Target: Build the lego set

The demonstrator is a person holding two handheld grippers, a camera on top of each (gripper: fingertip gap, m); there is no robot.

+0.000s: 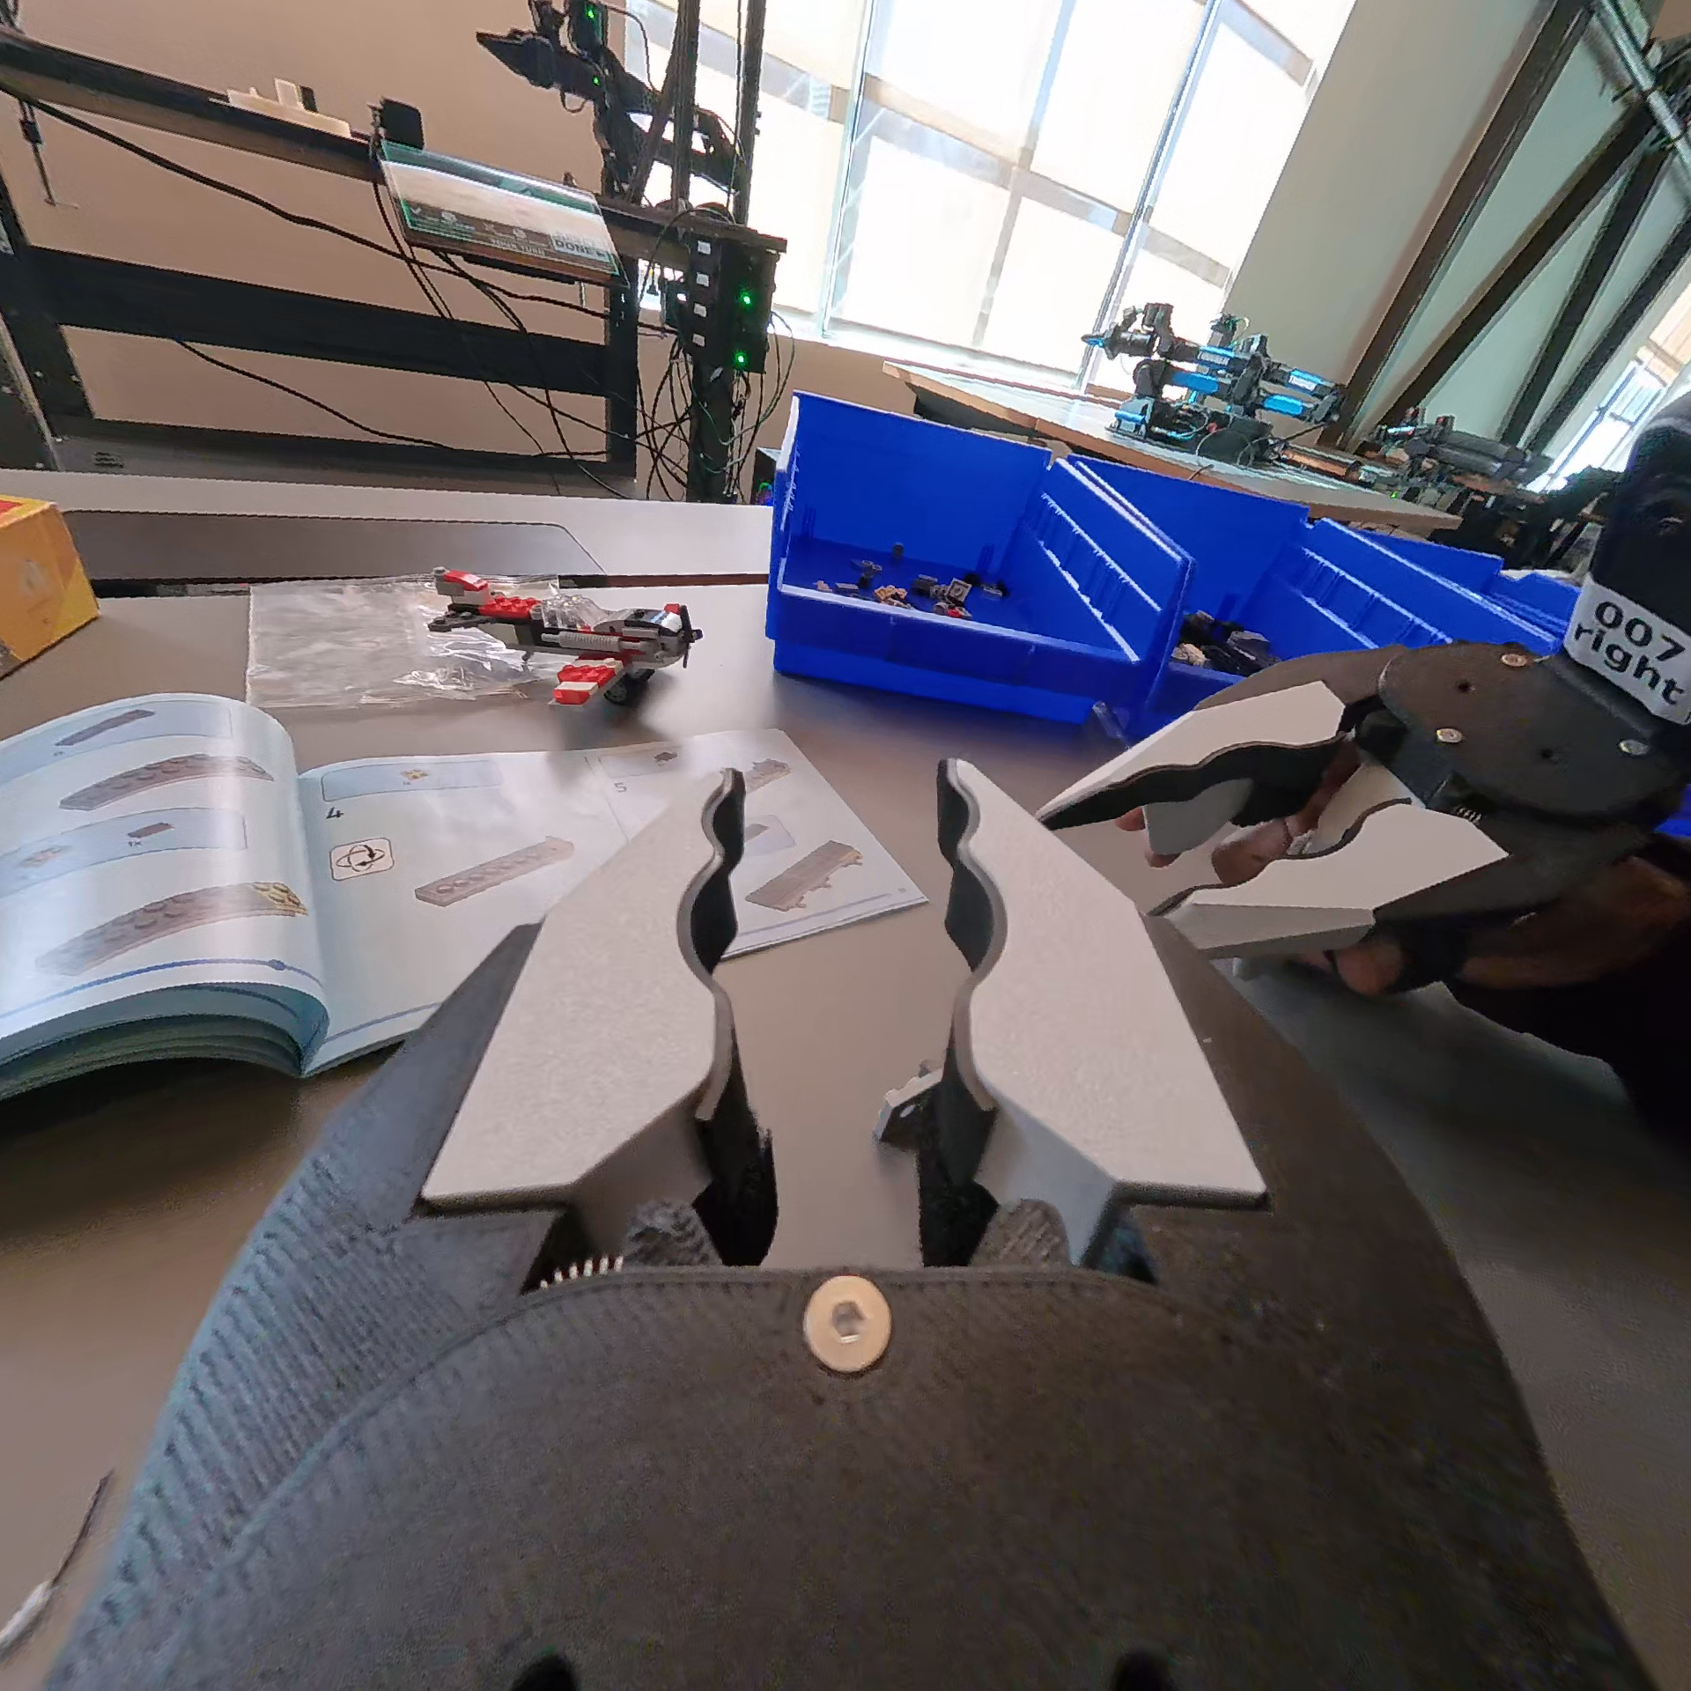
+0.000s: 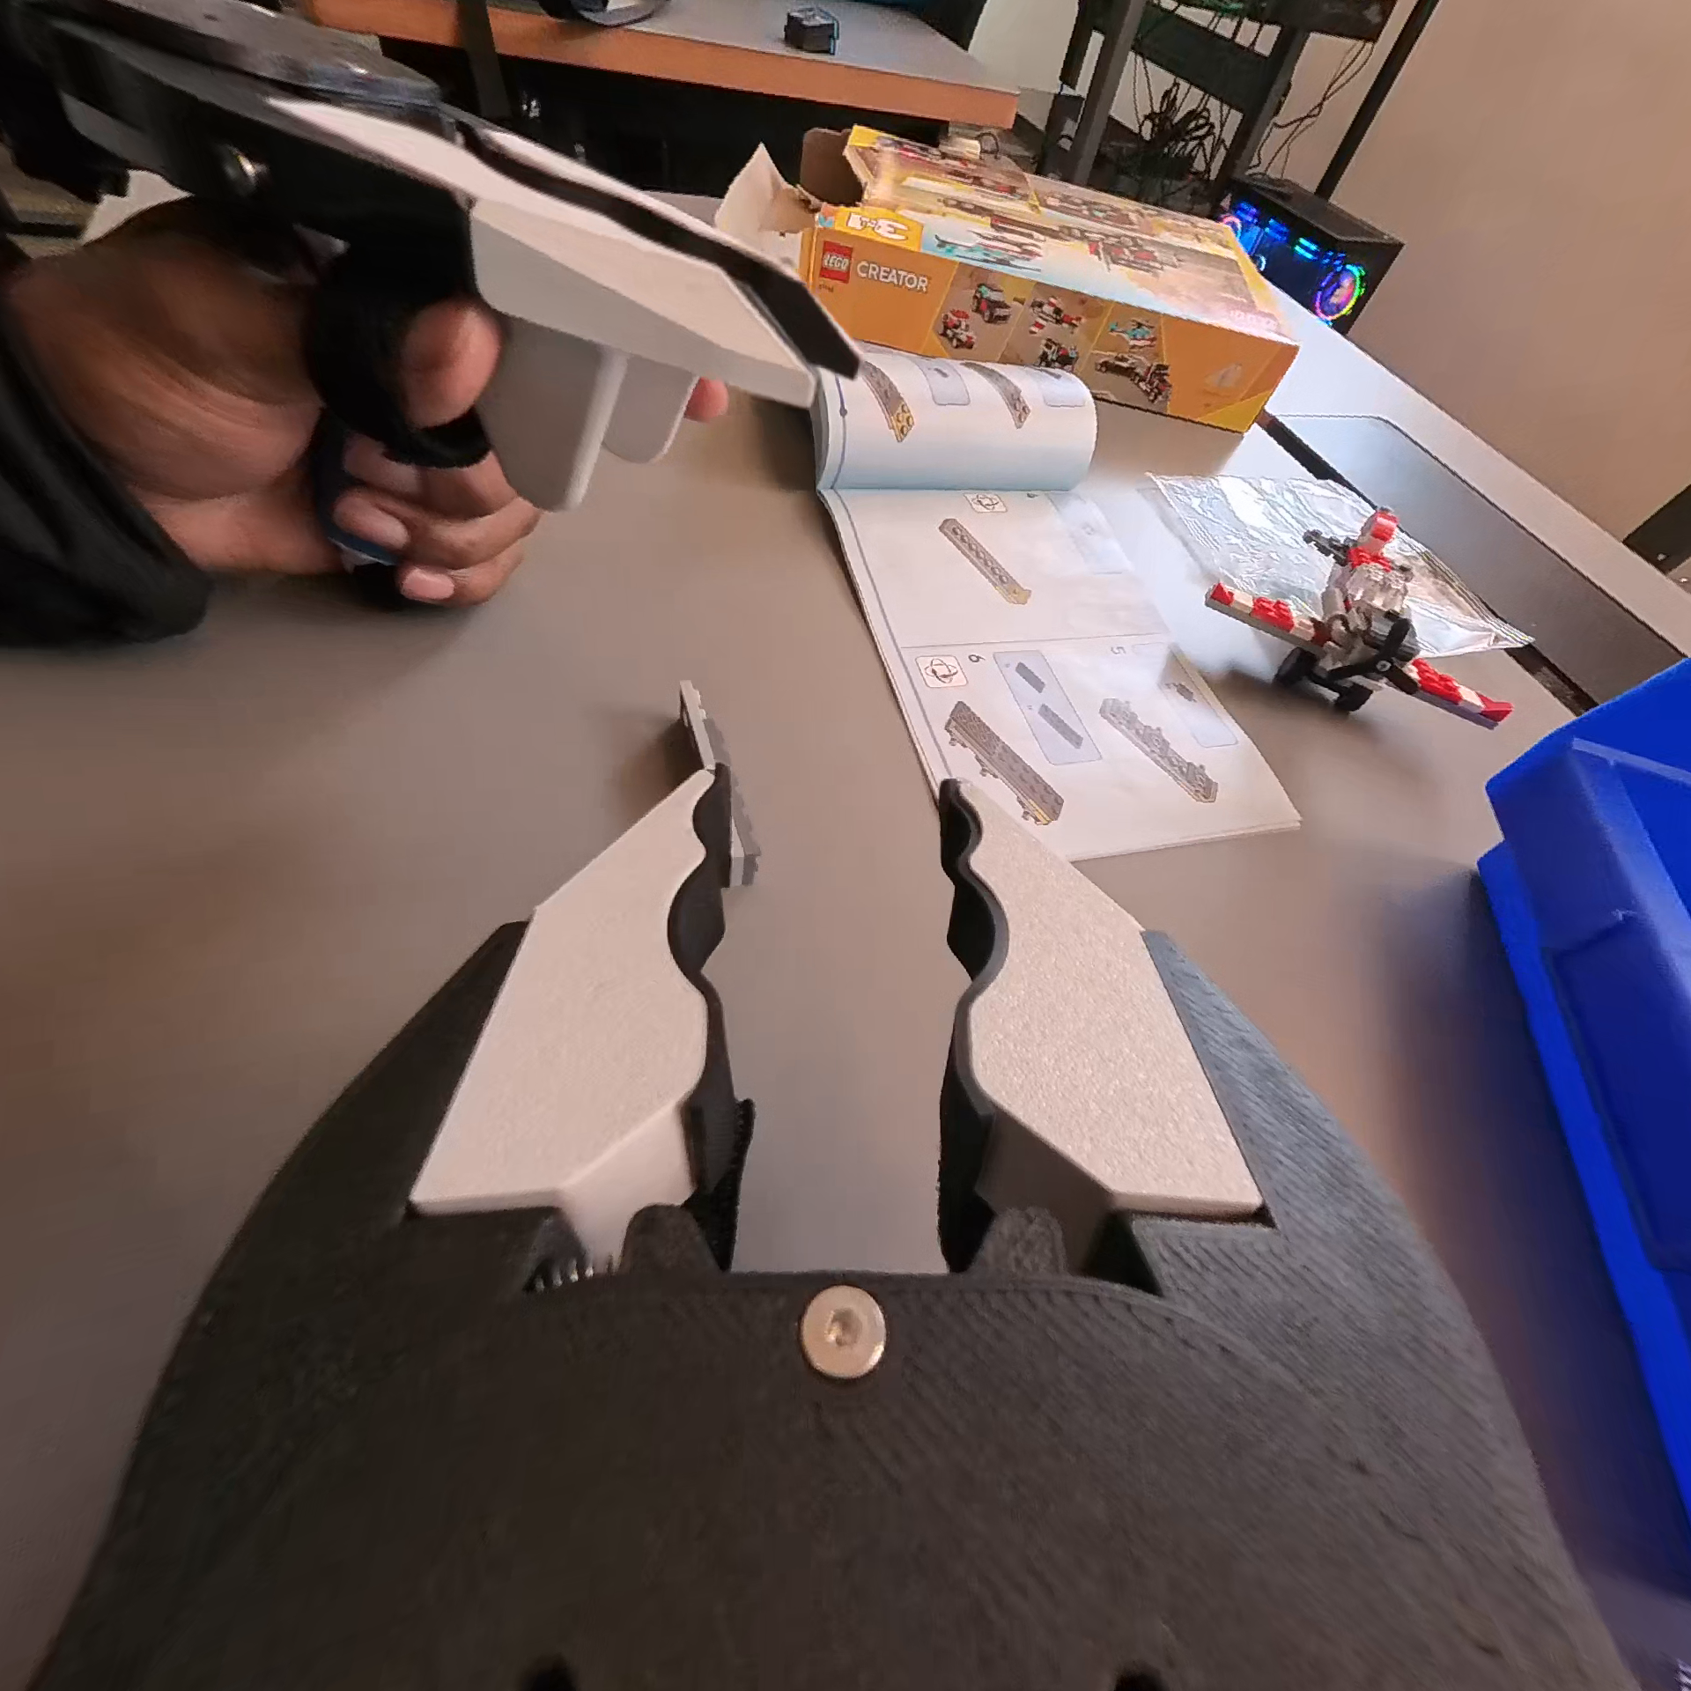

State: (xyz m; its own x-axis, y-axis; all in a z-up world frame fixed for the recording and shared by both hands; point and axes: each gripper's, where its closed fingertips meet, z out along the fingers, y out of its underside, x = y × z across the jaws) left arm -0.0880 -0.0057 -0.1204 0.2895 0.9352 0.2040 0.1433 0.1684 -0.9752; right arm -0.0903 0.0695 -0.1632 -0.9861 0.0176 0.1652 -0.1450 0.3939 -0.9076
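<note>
While both grippers are hovering over table [image 2: 366,823] with jaws released, grey lego plate [image 2: 723,787] is lying at right gripper's [image 2: 828,823] 11 o'clock; left gripper [image 1: 837,805] gripping nothing.

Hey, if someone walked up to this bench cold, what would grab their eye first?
Probably the red and white toy plane standing on a clear plastic bag, just beyond the open instruction booklet. Next, the bright blue bins of small parts behind it, and the yellow set box at the table's far side.
</note>
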